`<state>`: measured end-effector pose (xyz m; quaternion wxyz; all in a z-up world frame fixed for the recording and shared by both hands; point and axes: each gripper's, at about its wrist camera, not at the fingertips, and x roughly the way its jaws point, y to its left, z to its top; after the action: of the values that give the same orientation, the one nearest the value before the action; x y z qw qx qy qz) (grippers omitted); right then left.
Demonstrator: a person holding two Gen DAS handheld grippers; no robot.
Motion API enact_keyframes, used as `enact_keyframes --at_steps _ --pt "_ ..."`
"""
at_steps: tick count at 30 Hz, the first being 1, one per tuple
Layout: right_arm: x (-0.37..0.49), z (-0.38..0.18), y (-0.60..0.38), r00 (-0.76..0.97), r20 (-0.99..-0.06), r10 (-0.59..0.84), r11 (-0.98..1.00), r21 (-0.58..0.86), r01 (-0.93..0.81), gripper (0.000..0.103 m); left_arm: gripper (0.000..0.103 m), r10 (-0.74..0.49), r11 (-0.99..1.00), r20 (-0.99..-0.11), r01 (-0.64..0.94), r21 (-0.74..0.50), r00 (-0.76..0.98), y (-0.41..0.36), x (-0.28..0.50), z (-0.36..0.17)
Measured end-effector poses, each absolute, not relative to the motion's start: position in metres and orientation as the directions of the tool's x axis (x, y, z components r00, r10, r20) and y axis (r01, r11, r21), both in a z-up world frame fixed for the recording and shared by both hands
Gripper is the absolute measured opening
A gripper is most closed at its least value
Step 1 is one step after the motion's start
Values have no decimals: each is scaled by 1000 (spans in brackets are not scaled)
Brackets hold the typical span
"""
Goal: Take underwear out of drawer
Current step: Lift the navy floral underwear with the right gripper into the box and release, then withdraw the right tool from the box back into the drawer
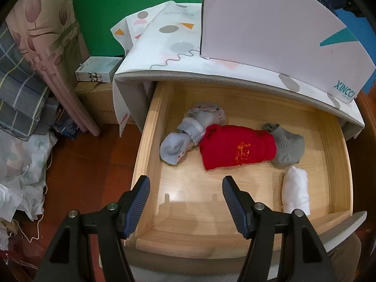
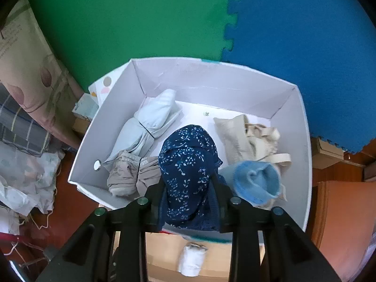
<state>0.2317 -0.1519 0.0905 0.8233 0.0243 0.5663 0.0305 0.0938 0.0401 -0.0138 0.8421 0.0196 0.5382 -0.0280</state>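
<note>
Left wrist view first: the left gripper hangs spread wide with nothing between its pads, just over the near end of the open wooden drawer. Straight ahead of it sits a folded red garment, looks like underwear with a gold print, and that's my guess for the next pick. Touching its left side there's a pale blue bundle and a greyish patterned piece further back, a grey sock pokes out from its right end, and a white rolled sock lies off to the gripper's right near the drawer front. The white storage box stands up on the patterned cabinet top beyond the drawer. Right wrist view: the right gripper is clamped onto a navy floral piece of underwear, held up over the near part of that white box, not let go yet as far as I can tell. Already in the box: a light blue folded piece ahead-left, a beige-grey one close on the left, a cream one ahead-right, and a blue rolled one right next to the gripper. So I'd say it's well along, maybe past halfway: several pieces moved, one mid-drop, and the red one plus maybe the pale bundles left in the drawer. Can't tell for sure which of those are socks.
</note>
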Motion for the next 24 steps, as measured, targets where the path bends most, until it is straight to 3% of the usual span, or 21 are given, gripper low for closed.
enact_keyframes --at_steps 5,15,24 --pt "235 87 -146 364 -929 62 998 57 -26 50 66 -30 998 -908 68 -1 419 40 94 -14" --pt "185 100 -156 359 -926 120 992 101 -70 51 66 -17 998 -908 67 12 418 39 93 -14" --pt "112 71 -177 305 -944 126 991 106 -81 52 66 -5 998 -907 59 22 421 41 92 -13"
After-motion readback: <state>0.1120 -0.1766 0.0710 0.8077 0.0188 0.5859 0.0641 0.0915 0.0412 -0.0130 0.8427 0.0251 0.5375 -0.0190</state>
